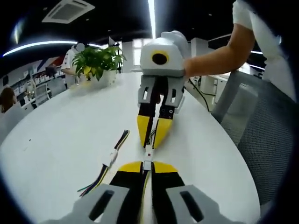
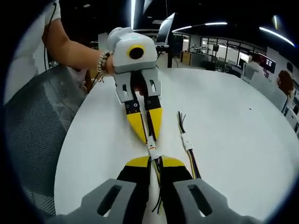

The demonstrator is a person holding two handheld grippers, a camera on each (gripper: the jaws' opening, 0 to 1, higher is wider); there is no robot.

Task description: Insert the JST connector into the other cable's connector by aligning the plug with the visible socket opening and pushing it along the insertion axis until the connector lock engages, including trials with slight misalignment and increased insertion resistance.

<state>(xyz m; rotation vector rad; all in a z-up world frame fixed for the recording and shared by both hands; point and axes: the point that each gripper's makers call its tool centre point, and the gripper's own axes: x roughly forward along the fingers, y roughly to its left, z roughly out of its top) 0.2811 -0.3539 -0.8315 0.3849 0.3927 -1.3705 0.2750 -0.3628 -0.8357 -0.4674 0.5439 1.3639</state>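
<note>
We see the white JST connector (image 1: pixel 147 155) in the narrow gap between the two grippers' yellow tips, just ahead of our left gripper (image 1: pixel 147 166) and right at the tips of the right gripper (image 1: pixel 152 136) facing it. In the right gripper view the same connector (image 2: pixel 152 148) lies between our right gripper (image 2: pixel 156 162) and the left gripper (image 2: pixel 145 131) opposite. Both pairs of jaws are drawn almost together on thin wires, each clamping one cable of the joined pair; dark wires run back between the right gripper's jaws toward the camera. Whether the two halves are fully seated we cannot tell. To the left of the left gripper, a second cable (image 1: pixel 110 160) with its own white connector and multicoloured wires lies loose on the table; in the right gripper view this spare cable (image 2: pixel 186 140) lies just right of our jaws. Everything rests on a round white table (image 1: pixel 56 135), plain and matte. Beyond it, past the far gripper, a potted plant (image 1: pixel 98 60) stands at the far edge. A person's bare arm (image 1: pixel 219 56) reaches in behind the right gripper, and a grey mesh chair (image 1: pixel 261 126) stands beside the table. The room is an office with ceiling strip lights (image 1: pixel 151 16).
</note>
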